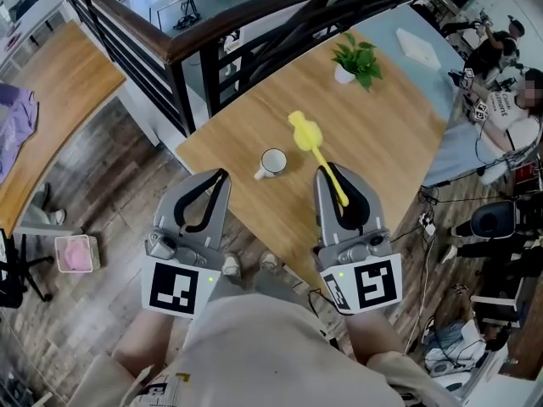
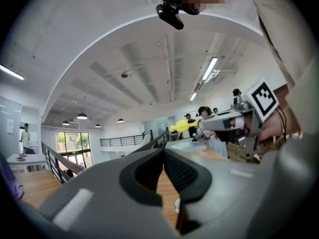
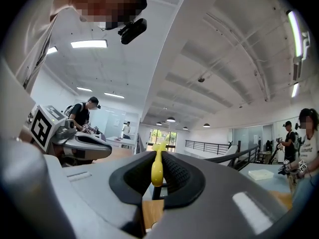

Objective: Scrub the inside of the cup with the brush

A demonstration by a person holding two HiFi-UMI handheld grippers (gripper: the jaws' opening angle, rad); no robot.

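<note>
Leftmost, the left gripper (image 1: 221, 175) hangs just off the tabletop's (image 1: 390, 142) near edge with its fingers pressed together on nothing. To its right the white cup (image 1: 272, 163) stands upright and alone close to that near edge, mouth up, its handle turned toward the left gripper, and nothing touches it. Further right, the right gripper (image 1: 326, 173) has its fingers clamped on the thin handle of the yellow brush (image 1: 307, 132), whose head reaches out over the tabletop just past the cup's right side. A small potted plant (image 1: 356, 60) sits well apart toward the far edge. As I judge it, the main risk is the unheld cup. If the brush pushes into it before the left fingers open and steady it, it could tip or skid off the near edge. The slim handle could also swivel between the fingers under scrubbing pressure, because it is held low down and far from the head. No brand or wording can be read. The only printing is the black-and-white square markers on the grippers' cubes.
</note>
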